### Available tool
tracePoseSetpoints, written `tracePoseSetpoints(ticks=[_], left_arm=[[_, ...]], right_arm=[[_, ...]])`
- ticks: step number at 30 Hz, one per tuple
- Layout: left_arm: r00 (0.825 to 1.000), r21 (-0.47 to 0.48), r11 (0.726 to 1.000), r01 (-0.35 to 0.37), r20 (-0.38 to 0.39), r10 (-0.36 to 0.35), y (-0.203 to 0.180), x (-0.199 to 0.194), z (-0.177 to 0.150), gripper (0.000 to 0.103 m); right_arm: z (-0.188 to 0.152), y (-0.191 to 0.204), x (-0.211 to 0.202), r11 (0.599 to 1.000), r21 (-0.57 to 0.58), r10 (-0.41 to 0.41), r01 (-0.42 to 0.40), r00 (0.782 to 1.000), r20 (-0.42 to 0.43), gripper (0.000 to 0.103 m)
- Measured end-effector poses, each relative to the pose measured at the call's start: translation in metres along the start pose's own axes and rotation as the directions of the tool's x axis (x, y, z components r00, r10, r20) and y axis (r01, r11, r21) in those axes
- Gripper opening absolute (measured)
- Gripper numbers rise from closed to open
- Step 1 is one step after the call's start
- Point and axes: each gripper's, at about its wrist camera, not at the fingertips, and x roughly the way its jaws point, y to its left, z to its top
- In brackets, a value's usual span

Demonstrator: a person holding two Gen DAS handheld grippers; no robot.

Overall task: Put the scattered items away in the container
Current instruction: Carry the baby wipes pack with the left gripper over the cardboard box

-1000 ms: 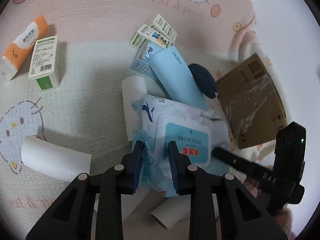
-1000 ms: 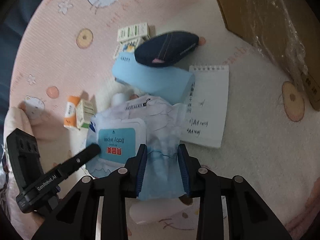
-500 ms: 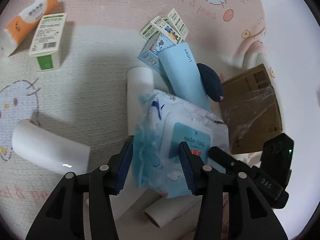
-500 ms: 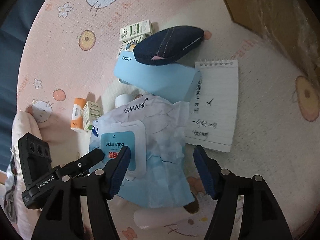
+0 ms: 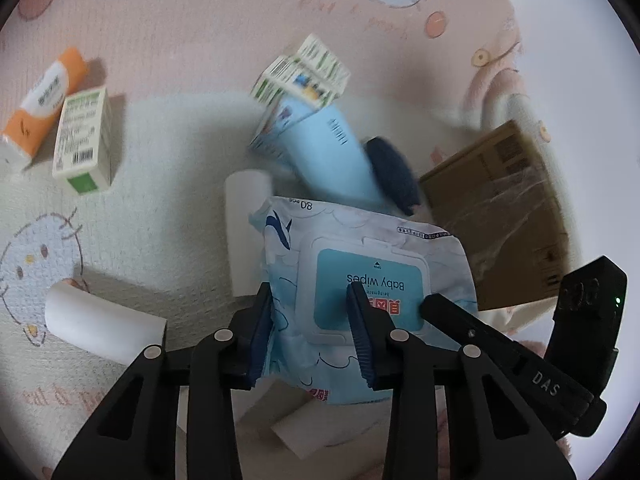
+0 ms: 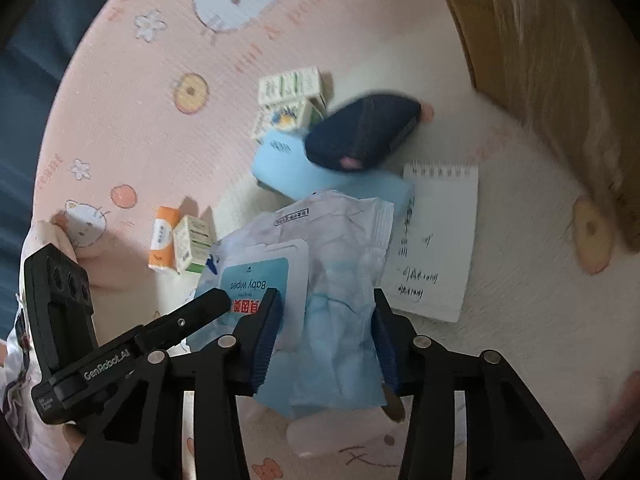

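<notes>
bg: pink cartoon-cat play mat [image 5: 168, 20] | dk blue fabric [image 6: 36, 64] far left edge

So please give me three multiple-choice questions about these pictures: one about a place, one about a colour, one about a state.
1. Where does the notepad lie?
A. on the mat, beside the wipes pack
B. inside the cardboard box
C. on the orange pack

2. What colour is the lid label on the wipes pack?
A. red
B. teal
C. yellow

3. How does the wipes pack stand to the two tools?
A. it lies far from both
B. only the right tool is at it
C. it sits between the fingers of both

Answers: 1 A, the right view shows it flat next to the pack. 2 B, the panel with "Baby wipes" is teal. 3 C, the left tool and right tool both straddle it.
</notes>
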Motion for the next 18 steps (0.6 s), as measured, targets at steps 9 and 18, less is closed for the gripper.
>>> tracePoseSetpoints(ticks=[9,18], left_arm=[[0.997,0.205,0.978,0.049,0.055,-0.062,-0.107,-0.034,0.05,0.038],[0.982,0.364,0.916,0.166,0.026,-0.188,-0.238,-0.006,0.108,0.038]], right_arm=[[0.053,0.001,-0.096,0.999,0.014,-0.048,0.046,0.983,0.18,0.039],[0.118,-0.043,-0.187,0.986,0.122,-0.153,0.116,0.919,0.363,0.039]])
